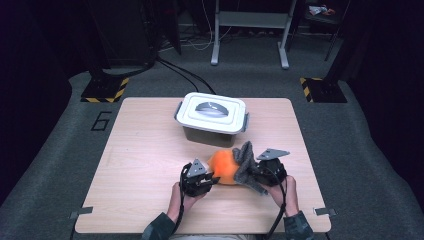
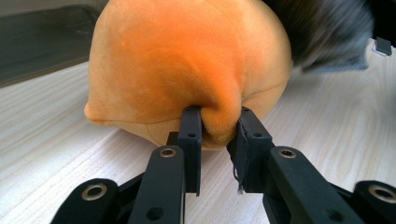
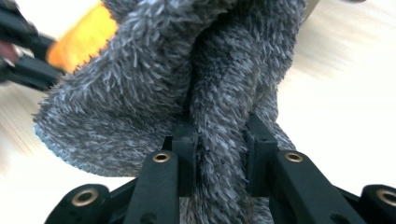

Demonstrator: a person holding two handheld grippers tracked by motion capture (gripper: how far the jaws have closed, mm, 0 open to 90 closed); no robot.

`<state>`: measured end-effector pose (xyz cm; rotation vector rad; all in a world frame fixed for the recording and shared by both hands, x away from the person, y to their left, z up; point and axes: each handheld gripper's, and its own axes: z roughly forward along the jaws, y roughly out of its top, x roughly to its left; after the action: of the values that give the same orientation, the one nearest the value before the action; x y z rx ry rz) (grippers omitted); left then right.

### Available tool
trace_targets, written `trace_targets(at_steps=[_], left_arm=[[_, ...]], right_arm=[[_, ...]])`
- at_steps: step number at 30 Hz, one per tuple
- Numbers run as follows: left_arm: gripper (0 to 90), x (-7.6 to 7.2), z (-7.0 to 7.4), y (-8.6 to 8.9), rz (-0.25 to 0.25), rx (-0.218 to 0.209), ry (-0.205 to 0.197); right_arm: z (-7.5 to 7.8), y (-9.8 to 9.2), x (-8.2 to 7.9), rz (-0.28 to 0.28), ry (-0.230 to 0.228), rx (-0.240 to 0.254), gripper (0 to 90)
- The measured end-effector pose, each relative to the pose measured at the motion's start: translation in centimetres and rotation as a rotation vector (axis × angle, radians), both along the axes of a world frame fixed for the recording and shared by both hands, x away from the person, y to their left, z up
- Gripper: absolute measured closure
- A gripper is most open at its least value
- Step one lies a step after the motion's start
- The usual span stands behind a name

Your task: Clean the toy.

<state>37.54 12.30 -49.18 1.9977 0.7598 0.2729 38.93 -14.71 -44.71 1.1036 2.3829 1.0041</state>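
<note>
Left gripper (image 1: 214, 179) sits at the near edge of the table (image 1: 140, 165), held in the person's left hand (image 1: 187, 192). Its jaws are pinched narrow on a fold of the orange plush (image 2: 187, 65); in the left gripper view the fabric bulges between the two black pads (image 2: 191, 135). The plush body lies directly ahead of these jaws, resting on the wood.

Right gripper (image 1: 257, 172) is beside it, held in the right hand (image 1: 287, 192), jaws pointing toward the left gripper. In the right gripper view its jaws are clamped narrow on a bunch of the grey fuzzy fabric (image 3: 219, 84), which rises up and away from the pads (image 3: 187, 140). The picture is blurred at its edges. A strip of orange (image 3: 84, 35) shows beyond the grey, up and to the left of these jaws.

Between the two grippers, the orange plush (image 1: 223, 167) and the grey fabric (image 1: 245, 160) touch; the grey drapes over the side of the orange nearest the right gripper.

Farther out, beyond both grippers, a grey box with a white lid (image 1: 212, 112) stands on the table, lid shut, just past the plush and apart from it.
</note>
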Motion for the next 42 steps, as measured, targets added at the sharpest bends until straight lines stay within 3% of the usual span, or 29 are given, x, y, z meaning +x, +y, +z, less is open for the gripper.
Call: trace_targets(at_steps=[3, 10, 16, 25, 28, 37, 42], left_arm=[[68.1, 0.0, 0.0, 0.1, -0.003, 0.006, -0.008], [47.6, -0.5, -0.1, -0.4, 0.039, 0.087, -0.093], [45.6, -0.5, -0.1, -1.2, 0.048, 0.125, -0.144], [71.5, -0.1, -0.2, -1.1, 0.041, 0.082, -0.119], [74.0, -0.1, -0.1, -1.0, 0.043, 0.064, -0.105], [77.0, -0.2, 0.8, -0.4, 0.072, -0.013, -0.009], [77.2, -0.7, 1.7, -0.4, 0.069, -0.005, 0.000]], right_arm=[[-0.6, 0.6, 0.6, -0.004, -0.006, -0.021, 70.8], [-0.8, -0.1, 0.9, -0.010, 0.028, 0.021, 70.8], [-0.8, -0.1, 1.1, -0.011, 0.032, 0.031, 70.7], [-0.8, -0.4, 1.0, -0.018, 0.014, 0.034, 70.7], [-0.6, -0.5, 0.8, -0.026, 0.013, 0.043, 70.7], [0.7, -0.3, -0.2, -0.006, -0.025, 0.058, 70.6], [2.2, 0.8, -0.9, 0.041, -0.052, 0.070, 70.7]])
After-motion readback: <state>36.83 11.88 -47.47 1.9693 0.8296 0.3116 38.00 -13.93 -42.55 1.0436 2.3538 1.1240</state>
